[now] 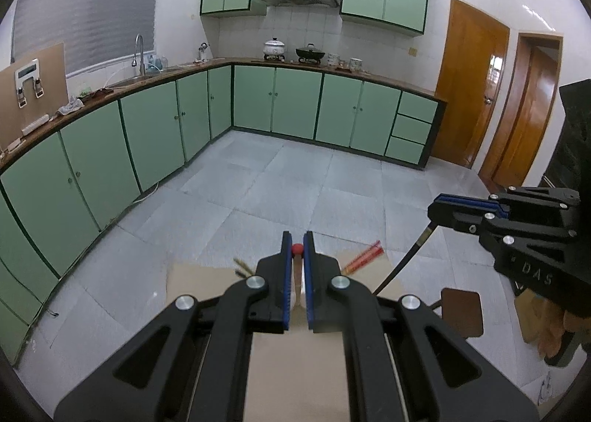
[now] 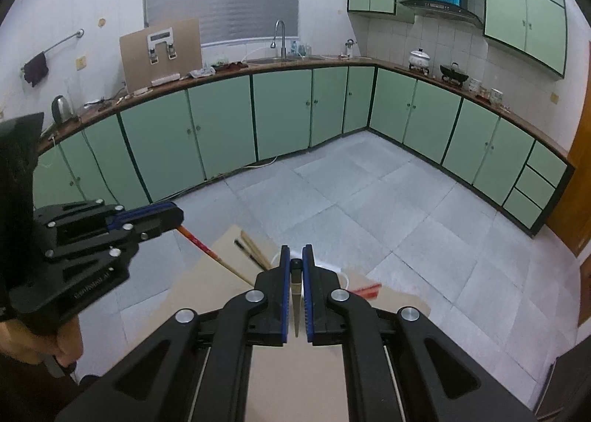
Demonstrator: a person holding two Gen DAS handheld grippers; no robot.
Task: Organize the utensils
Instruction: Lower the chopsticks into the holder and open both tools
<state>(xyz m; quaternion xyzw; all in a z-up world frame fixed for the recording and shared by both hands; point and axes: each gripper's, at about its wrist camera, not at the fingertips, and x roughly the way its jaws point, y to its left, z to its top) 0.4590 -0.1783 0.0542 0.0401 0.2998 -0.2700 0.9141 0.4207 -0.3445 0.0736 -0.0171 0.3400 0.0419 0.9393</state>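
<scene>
My left gripper (image 1: 297, 250) is shut on a wooden utensil with a red tip (image 1: 297, 249), held above a cardboard-covered table (image 1: 199, 278). In the right wrist view that gripper (image 2: 173, 217) shows at the left, and the utensil's red and wood handle (image 2: 201, 246) slants down from it. My right gripper (image 2: 296, 262) is shut on a thin dark-handled utensil (image 2: 296, 287). In the left wrist view the right gripper (image 1: 437, 209) is at the right, with the dark handle (image 1: 402, 259) hanging below it. Chopsticks (image 2: 255, 250) and a red packet (image 2: 365, 289) lie on the table.
Green kitchen cabinets (image 1: 155, 130) line the far walls under a wooden countertop with a sink (image 2: 280, 60), pots (image 1: 274, 47) and a kettle (image 2: 61, 108). Grey tiled floor (image 1: 295, 181) lies beyond the table. A brown stool (image 1: 461, 311) stands at the right. Wooden doors (image 1: 469, 89) are at the far right.
</scene>
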